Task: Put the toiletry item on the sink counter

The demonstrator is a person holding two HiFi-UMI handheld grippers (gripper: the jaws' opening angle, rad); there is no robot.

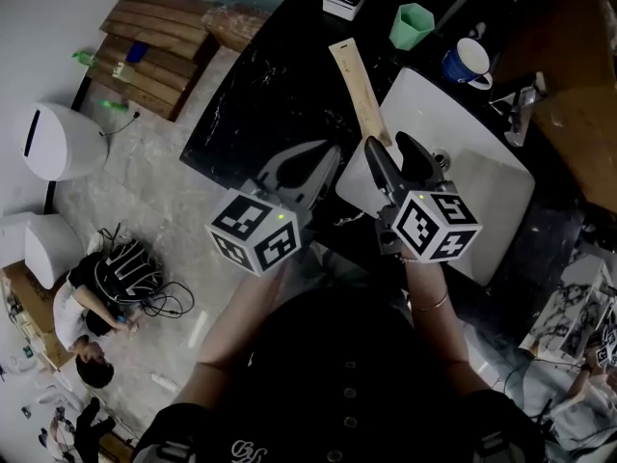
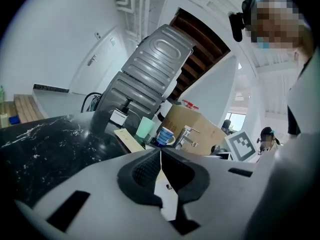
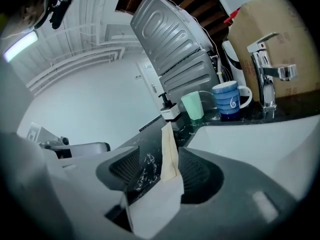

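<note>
Right gripper point(image 1: 390, 149) hangs jaws spread, left gripper point(image 1: 332, 152) pressed together on nothing, box point(image 1: 357, 85) lying on the counter point(image 1: 260, 90) along the sink's point(image 1: 424, 87) left edge: placing looks done, only backing off remains.

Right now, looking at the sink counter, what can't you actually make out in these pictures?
- Print on the long beige box: too small in the head view, edge-on in the right gripper view.
- Sink basin, near-left part: head view, covered by the right gripper.
- Small white item: too small in every view to identify.
</note>
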